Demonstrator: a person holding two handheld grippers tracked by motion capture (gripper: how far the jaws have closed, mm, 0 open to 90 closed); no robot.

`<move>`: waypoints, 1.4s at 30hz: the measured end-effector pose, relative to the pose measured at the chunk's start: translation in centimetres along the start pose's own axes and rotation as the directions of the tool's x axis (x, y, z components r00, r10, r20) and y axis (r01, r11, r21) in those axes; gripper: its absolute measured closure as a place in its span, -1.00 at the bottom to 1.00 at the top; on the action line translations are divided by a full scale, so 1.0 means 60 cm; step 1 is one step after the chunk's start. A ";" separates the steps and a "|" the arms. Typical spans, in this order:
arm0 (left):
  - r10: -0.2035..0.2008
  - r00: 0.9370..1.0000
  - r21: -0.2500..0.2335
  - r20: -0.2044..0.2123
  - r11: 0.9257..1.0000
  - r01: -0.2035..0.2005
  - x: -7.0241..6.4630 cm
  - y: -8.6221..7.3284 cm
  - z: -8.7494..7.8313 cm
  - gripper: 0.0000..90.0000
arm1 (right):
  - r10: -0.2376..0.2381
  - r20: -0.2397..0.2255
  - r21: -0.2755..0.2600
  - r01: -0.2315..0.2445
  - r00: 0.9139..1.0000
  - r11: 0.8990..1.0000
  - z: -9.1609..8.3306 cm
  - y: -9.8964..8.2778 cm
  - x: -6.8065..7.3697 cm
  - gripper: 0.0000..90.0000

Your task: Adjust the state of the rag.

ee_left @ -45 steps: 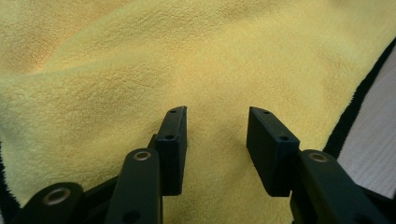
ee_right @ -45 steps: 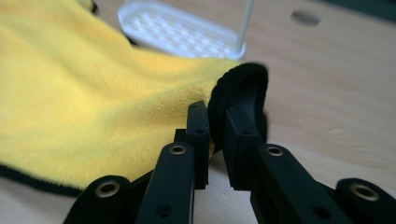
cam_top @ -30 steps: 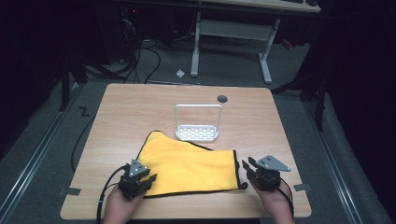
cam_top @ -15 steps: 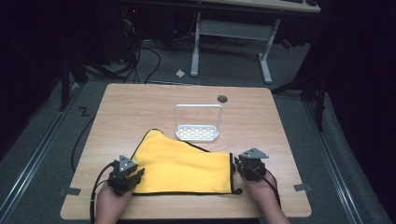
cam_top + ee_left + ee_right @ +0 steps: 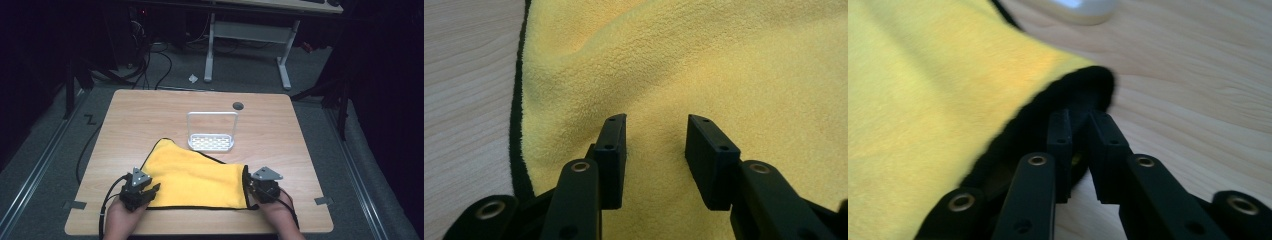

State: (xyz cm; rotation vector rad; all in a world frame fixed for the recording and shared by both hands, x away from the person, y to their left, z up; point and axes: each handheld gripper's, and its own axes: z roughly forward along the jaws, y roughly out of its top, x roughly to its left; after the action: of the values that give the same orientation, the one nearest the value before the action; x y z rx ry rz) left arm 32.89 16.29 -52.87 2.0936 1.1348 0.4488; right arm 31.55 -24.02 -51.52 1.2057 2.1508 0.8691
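Observation:
A yellow cloth (image 5: 195, 177) with a black hem lies flat on the near half of the wooden table (image 5: 150, 110). My left gripper (image 5: 154, 190) rests at the cloth's near left corner. Its jaws have just been opening, and in the left gripper view (image 5: 656, 125) they stand apart over the fleece (image 5: 724, 60) and pinch nothing. My right gripper (image 5: 248, 185) is at the cloth's right edge. Its jaws have just been closing, and in the right gripper view (image 5: 1080, 117) they stand almost together on the raised black hem (image 5: 1083, 87).
A small white rack (image 5: 211, 142) with a tall wire handle stands just behind the cloth, mid-table; its base (image 5: 1073, 7) shows beyond the right jaws. A dark round hole (image 5: 238, 106) marks the table's far side. Cables trail off the front left.
My right gripper has moved left onto the cloth's right edge and its jaws have narrowed. The left gripper shifted slightly left and stayed at the near left corner.

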 end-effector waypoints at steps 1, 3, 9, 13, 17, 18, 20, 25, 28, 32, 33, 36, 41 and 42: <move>-0.005 1.000 -0.002 0.002 1.000 0.005 0.001 0.000 0.000 0.36 | 0.023 0.013 -0.010 -0.023 1.000 1.000 -0.006 -0.002 -0.009 0.86; 0.000 1.000 0.001 -0.005 1.000 0.000 -0.001 0.001 0.001 0.37 | 0.061 0.054 -0.005 -0.060 0.997 0.998 -0.008 -0.007 -0.028 0.92; -0.052 0.992 -0.056 0.118 0.997 0.059 -0.024 0.012 -0.008 0.34 | 0.082 0.008 0.043 -0.082 0.997 0.996 0.015 -0.010 -0.036 0.94; 0.022 0.976 -0.063 0.218 0.998 -0.008 -0.081 0.033 0.009 0.32 | 0.054 -0.006 0.054 -0.054 0.999 0.997 0.021 -0.006 -0.018 0.93; 0.069 0.960 -0.028 0.271 0.998 -0.063 -0.122 0.043 0.043 0.31 | 0.045 -0.008 0.037 -0.044 0.999 0.998 0.015 -0.007 -0.013 0.90; 0.076 0.959 -0.023 0.274 0.997 -0.073 -0.127 0.043 0.048 0.30 | 0.046 -0.007 0.026 -0.046 0.999 0.999 0.012 -0.005 -0.010 0.90; 0.084 0.959 -0.020 0.271 0.996 -0.081 -0.132 0.043 0.052 0.30 | 0.039 -0.017 0.038 -0.039 0.999 0.999 0.015 -0.005 -0.007 0.90; 0.075 0.959 -0.025 0.272 0.997 -0.071 -0.126 0.033 0.045 0.39 | 0.029 0.005 0.059 -0.029 1.000 0.998 0.020 -0.007 -0.006 0.91; 0.056 0.956 -0.020 0.288 0.998 -0.053 -0.117 0.016 0.028 0.46 | 0.028 0.039 0.062 -0.031 0.999 0.998 0.020 -0.008 -0.013 0.91; 0.036 0.954 -0.002 0.296 0.999 -0.037 -0.110 -0.002 0.006 0.48 | 0.025 0.087 0.068 -0.031 0.996 0.997 0.029 -0.005 -0.031 0.92; 0.032 0.955 -0.002 0.296 0.999 -0.033 -0.108 -0.008 0.001 0.48 | 0.030 0.094 0.068 -0.036 0.995 0.997 0.032 -0.002 -0.035 0.92; 0.033 0.955 0.005 0.294 0.999 -0.036 -0.108 -0.013 -0.007 0.48 | 0.049 0.111 0.071 -0.057 0.993 0.996 0.051 0.011 -0.053 0.93; 0.032 0.949 0.013 0.315 0.999 -0.038 -0.109 -0.013 -0.008 0.43 | 0.061 0.132 0.076 -0.072 0.989 0.995 0.084 0.037 -0.078 0.91; 0.031 0.943 0.018 0.331 0.999 -0.039 -0.109 -0.011 -0.008 0.41 | 0.069 0.131 0.077 -0.079 0.989 0.994 0.087 0.040 -0.081 0.86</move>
State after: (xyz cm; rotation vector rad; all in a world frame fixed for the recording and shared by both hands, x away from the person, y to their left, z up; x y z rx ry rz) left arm 28.59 11.29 -52.85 2.1143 0.9099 0.0913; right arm 38.75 -25.85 -52.54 1.3522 2.0679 0.7192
